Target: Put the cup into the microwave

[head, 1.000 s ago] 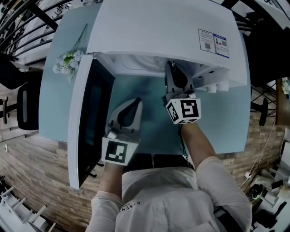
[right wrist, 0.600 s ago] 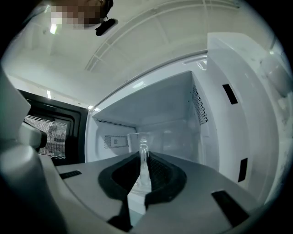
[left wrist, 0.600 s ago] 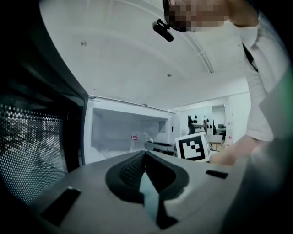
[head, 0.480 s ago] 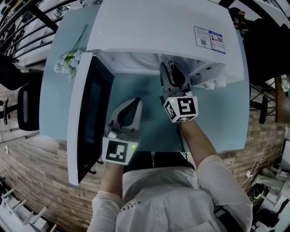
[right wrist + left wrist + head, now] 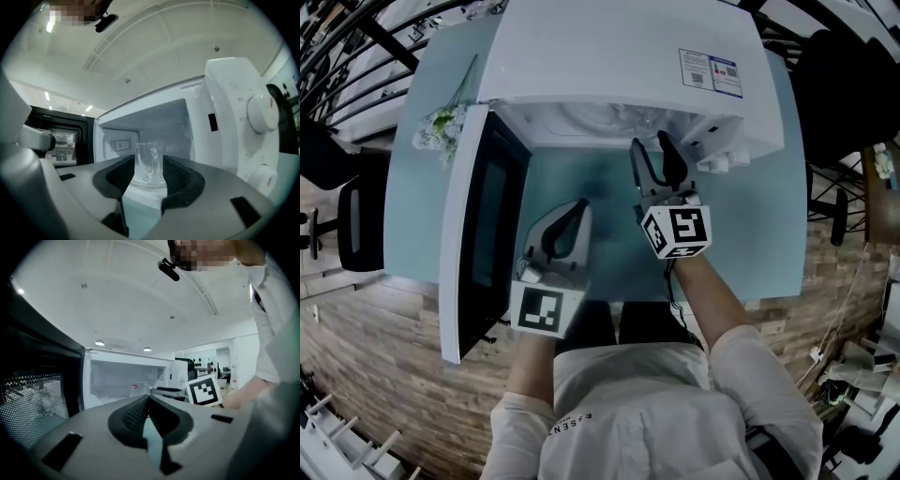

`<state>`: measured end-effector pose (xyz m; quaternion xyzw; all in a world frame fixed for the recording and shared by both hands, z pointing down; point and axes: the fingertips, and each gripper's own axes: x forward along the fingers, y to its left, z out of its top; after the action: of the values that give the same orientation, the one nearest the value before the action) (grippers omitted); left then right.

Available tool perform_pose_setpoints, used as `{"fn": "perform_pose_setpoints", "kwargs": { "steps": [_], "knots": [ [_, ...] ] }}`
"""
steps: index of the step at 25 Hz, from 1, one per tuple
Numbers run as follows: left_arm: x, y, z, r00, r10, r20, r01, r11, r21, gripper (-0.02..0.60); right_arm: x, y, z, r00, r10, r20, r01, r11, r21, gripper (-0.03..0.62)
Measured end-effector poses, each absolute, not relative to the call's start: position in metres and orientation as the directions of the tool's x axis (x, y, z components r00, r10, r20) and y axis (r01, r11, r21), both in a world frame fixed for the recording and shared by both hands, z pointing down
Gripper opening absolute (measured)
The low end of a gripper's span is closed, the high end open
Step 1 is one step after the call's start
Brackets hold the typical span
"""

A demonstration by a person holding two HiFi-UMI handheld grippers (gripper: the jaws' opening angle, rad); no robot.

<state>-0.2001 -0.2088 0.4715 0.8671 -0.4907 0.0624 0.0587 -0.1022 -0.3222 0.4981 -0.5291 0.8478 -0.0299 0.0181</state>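
A clear glass cup with a handle stands upright on the glass turntable inside the open white microwave. My right gripper is level at the oven's mouth, its jaws opening. In the right gripper view the cup shows in the gap just past the fingertips, and the pads do not touch it. My left gripper hangs over the table in front of the oven, shut and holding nothing; in the left gripper view its jaws meet. The microwave door is swung wide open to the left.
The microwave stands on a pale blue table. Its control panel with two knobs is right of the cavity. A bunch of flowers lies at the table's back left. A black chair stands on the wooden floor to the left.
My right gripper has drawn back a little from inside the microwave, and its jaws have spread apart, leaving the cup inside. The left gripper has barely shifted.
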Motion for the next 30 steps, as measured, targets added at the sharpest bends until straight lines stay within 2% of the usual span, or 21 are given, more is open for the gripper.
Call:
{"fn": "perform_pose_setpoints", "kwargs": {
  "steps": [5, 8, 12, 18, 30],
  "knots": [
    [-0.193, -0.198, 0.449, 0.514, -0.840, 0.174, -0.856, -0.515, 0.047, 0.002, -0.095, -0.288, 0.479, -0.473, -0.881, 0.026, -0.879, 0.469, -0.085, 0.174],
    [-0.190, -0.194, 0.429, 0.513, -0.840, 0.177, -0.857, -0.512, 0.053, 0.001, -0.088, -0.270, 0.457, -0.484, -0.874, 0.034, -0.873, 0.479, -0.096, 0.061],
    [-0.187, -0.190, 0.399, 0.515, -0.840, 0.170, -0.855, -0.518, 0.030, 0.001, -0.083, -0.252, 0.421, -0.516, -0.856, 0.013, -0.853, 0.513, -0.094, 0.018],
    [-0.190, -0.186, 0.359, 0.513, -0.846, 0.146, -0.854, -0.520, -0.016, 0.002, -0.076, -0.227, 0.373, -0.548, -0.836, -0.005, -0.834, 0.547, -0.074, 0.015],
    [-0.211, -0.180, 0.292, 0.529, -0.847, 0.042, -0.835, -0.529, -0.147, 0.000, -0.055, -0.191, 0.302, -0.500, -0.863, -0.079, -0.866, 0.500, 0.014, 0.015]
  ]
}}
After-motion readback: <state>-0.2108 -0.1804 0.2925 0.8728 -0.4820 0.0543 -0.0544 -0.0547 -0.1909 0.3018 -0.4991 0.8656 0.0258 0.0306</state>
